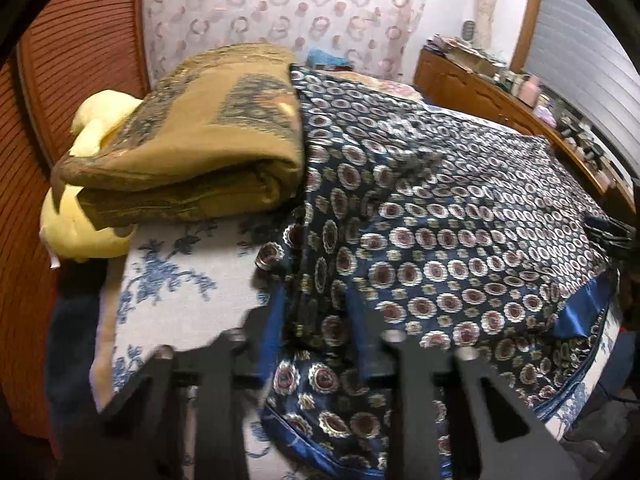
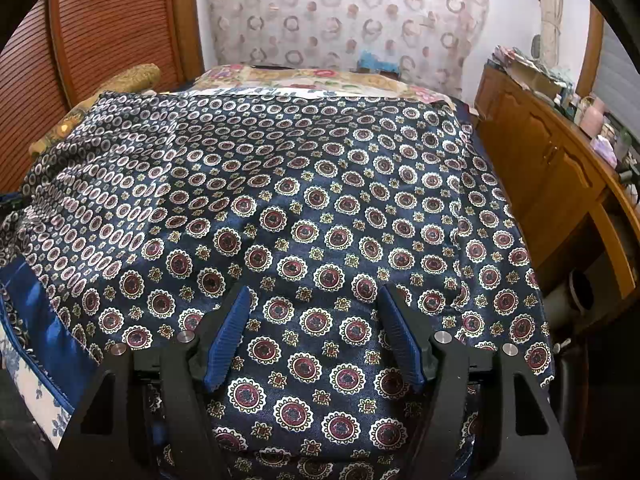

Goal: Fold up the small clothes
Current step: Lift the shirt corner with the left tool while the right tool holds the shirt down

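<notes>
A dark blue garment (image 2: 320, 208) printed with red and white medallions lies spread over the bed; it also shows in the left wrist view (image 1: 460, 216), with a plain blue hem (image 1: 580, 312) at the near right. My right gripper (image 2: 314, 300) is open, its blue pads (image 2: 232, 332) just above the cloth, nothing between them. My left gripper (image 1: 316, 304) is open over the garment's left edge, where the cloth is bunched and raised; its blue fingers (image 1: 272, 340) are blurred.
A folded brown blanket (image 1: 200, 140) and a yellow pillow (image 1: 92, 236) lie at the left on the blue-flowered sheet (image 1: 180, 288). A wooden cabinet (image 2: 540, 168) with clutter runs along the right. A red slatted door (image 2: 100, 32) stands at left.
</notes>
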Action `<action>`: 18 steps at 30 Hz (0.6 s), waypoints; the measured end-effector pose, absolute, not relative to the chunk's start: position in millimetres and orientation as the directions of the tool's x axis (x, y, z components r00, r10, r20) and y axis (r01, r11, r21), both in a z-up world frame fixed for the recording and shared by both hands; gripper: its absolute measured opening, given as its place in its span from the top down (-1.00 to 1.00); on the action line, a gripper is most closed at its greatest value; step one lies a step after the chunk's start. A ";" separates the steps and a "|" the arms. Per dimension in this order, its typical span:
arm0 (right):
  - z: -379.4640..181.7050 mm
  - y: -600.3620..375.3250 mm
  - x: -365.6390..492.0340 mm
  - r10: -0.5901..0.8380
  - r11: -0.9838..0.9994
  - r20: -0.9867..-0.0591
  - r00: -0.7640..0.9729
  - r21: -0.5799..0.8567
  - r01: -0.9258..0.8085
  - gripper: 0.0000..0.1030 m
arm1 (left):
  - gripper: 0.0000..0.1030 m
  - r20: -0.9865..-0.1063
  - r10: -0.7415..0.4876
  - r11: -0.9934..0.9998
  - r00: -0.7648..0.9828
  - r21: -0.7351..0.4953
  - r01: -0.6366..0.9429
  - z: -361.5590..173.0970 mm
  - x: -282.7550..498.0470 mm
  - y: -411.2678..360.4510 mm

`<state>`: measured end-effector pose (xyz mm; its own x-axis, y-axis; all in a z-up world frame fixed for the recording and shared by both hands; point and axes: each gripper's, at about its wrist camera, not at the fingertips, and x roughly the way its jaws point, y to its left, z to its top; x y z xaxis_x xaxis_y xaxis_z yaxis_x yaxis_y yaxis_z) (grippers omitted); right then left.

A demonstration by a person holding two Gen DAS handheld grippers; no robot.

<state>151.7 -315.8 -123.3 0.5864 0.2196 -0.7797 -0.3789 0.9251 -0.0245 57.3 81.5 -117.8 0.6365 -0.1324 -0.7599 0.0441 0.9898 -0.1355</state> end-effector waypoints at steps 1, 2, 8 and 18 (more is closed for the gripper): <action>-123.2 -315.8 151.5 0.220 0.925 -0.780 0.586 -0.024 -0.379 -0.32 | 0.98 -0.761 -0.148 0.987 0.632 -0.149 0.052 -117.9 58.5 80.5; -123.2 -315.9 151.5 0.220 0.925 -0.780 0.586 -0.024 -0.379 -0.32 | 0.98 -0.757 -0.170 0.984 0.631 -0.169 0.062 -116.9 59.2 79.7; -122.9 -316.0 151.4 0.220 0.925 -0.780 0.586 -0.024 -0.379 -0.33 | 1.00 -0.668 -0.225 0.973 0.710 -0.197 0.123 -83.6 52.3 65.0; -125.1 -314.5 151.5 0.220 0.924 -0.787 0.576 -0.021 -0.381 -0.63 | 1.00 -0.572 -0.317 0.948 0.756 -0.187 0.256 -34.0 69.3 23.0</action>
